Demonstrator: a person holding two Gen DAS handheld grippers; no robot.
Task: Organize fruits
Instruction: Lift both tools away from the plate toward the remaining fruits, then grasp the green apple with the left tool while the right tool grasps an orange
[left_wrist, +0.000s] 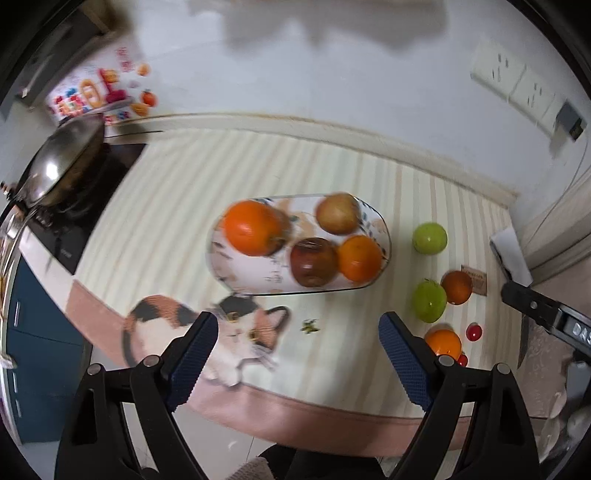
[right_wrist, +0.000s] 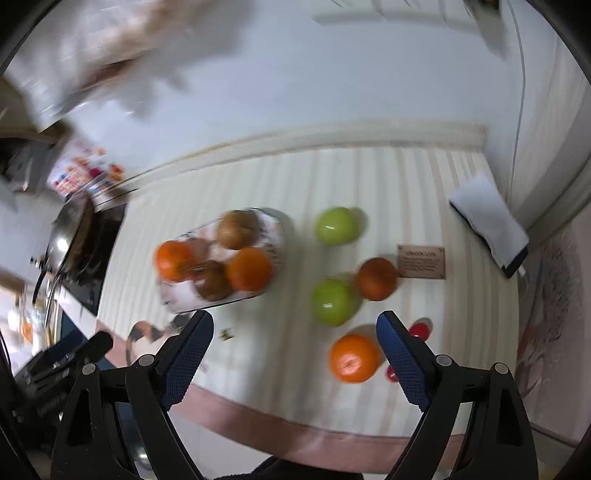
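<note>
A white oval plate (left_wrist: 236, 273) (right_wrist: 177, 299) on the striped cloth holds two oranges (left_wrist: 253, 227), a dark red apple (left_wrist: 313, 262) and a brownish apple (left_wrist: 338, 213). Loose on the cloth to its right lie two green apples (right_wrist: 335, 226) (right_wrist: 333, 301), a dark orange (right_wrist: 376, 278), a bright orange (right_wrist: 354, 357) and small red fruits (right_wrist: 421, 328). My left gripper (left_wrist: 299, 332) is open and empty, in front of the plate. My right gripper (right_wrist: 295, 332) is open and empty, with the bright orange just inside its right finger.
A wok (left_wrist: 62, 162) sits on a black cooktop (left_wrist: 92, 206) at the left. A small brown card (right_wrist: 422, 261) and a white-and-black folded item (right_wrist: 487, 223) lie at the right. The wall and sockets (left_wrist: 517, 81) stand behind. The table's pink front edge (right_wrist: 295, 428) is close.
</note>
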